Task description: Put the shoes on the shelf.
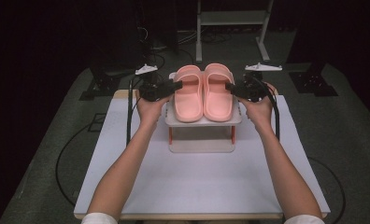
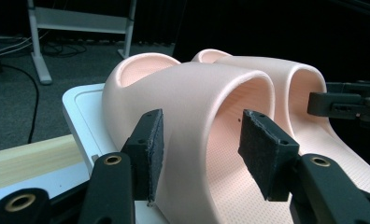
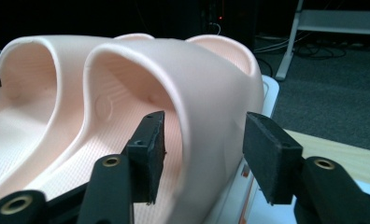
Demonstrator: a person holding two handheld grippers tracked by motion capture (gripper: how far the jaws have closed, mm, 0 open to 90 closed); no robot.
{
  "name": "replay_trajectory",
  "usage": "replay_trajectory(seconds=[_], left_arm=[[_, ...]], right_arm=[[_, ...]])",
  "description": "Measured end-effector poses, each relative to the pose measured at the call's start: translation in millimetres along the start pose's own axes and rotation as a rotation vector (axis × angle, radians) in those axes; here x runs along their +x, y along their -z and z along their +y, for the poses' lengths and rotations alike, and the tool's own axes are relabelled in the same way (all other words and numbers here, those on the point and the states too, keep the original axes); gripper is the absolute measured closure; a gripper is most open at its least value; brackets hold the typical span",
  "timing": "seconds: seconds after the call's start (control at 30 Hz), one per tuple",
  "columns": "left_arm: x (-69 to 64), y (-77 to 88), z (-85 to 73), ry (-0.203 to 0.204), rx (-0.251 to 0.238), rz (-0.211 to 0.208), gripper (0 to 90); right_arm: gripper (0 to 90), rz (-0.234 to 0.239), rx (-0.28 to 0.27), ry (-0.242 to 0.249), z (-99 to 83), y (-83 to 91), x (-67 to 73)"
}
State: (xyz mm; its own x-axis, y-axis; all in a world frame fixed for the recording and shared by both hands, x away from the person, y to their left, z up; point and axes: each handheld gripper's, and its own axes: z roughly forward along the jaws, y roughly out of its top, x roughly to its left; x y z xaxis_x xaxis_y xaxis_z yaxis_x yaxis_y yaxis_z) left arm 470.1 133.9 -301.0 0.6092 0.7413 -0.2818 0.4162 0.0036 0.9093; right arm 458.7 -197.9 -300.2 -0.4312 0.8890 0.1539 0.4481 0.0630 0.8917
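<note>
Here, a pair of pink slide sandals sits side by side on the top shelf of a small white stand [image 1: 204,120], which rests on the white tabletop [image 1: 197,182]. The left sandal [image 1: 188,93] and the right sandal [image 1: 218,91] touch along their inner edges, toes pointing away from the person.

The left claw [image 1: 177,85] is at the stand's left side, level with the left sandal's strap. In the left gripper view its jaws straddle the outer wall of that strap [image 2: 197,107]: one pad [image 2: 152,154] lies against the outside, the other [image 2: 262,149] stands inside the opening, clear of the wall. The claw is spread, not pinching.

The right claw [image 1: 231,87] is at the stand's right side, level with the right sandal's strap. In the right gripper view one pad [image 3: 150,154] is inside the strap [image 3: 206,93] and the other [image 3: 267,154] outside, both with a gap to the wall. This claw is spread too.

Both sandals lie flat on the stand's shelf.
</note>
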Motion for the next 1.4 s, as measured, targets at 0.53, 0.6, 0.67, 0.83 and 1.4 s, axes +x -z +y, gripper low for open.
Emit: replay_trajectory(seconds=[0.53,0.6,0.67,0.83,1.4], left_arm=[[-0.2,12.4,-8.7,-0.01,-0.008,-0.039,45.5],[-0.7,14.3,-9.5,-0.004,-0.012,-0.041,44.9],[-0.8,16.8,-10.2,-0.009,-0.01,-0.042,44.2],[-2.2,23.3,-12.2,-0.015,-0.016,-0.051,43.6],[-13.8,43.8,-20.9,-0.041,-0.04,-0.088,41.9]], right_arm=[[44.9,0.039,-0.003,0.005,-10.1,16.6,-1.2],[44.6,0.046,-0.007,0.009,-10.7,19.0,-1.0],[44.3,0.048,-0.004,0.012,-11.2,21.1,0.1],[43.5,0.055,-0.011,0.024,-12.6,27.2,1.4],[40.8,0.083,-0.008,0.029,-22.5,45.9,2.2]])
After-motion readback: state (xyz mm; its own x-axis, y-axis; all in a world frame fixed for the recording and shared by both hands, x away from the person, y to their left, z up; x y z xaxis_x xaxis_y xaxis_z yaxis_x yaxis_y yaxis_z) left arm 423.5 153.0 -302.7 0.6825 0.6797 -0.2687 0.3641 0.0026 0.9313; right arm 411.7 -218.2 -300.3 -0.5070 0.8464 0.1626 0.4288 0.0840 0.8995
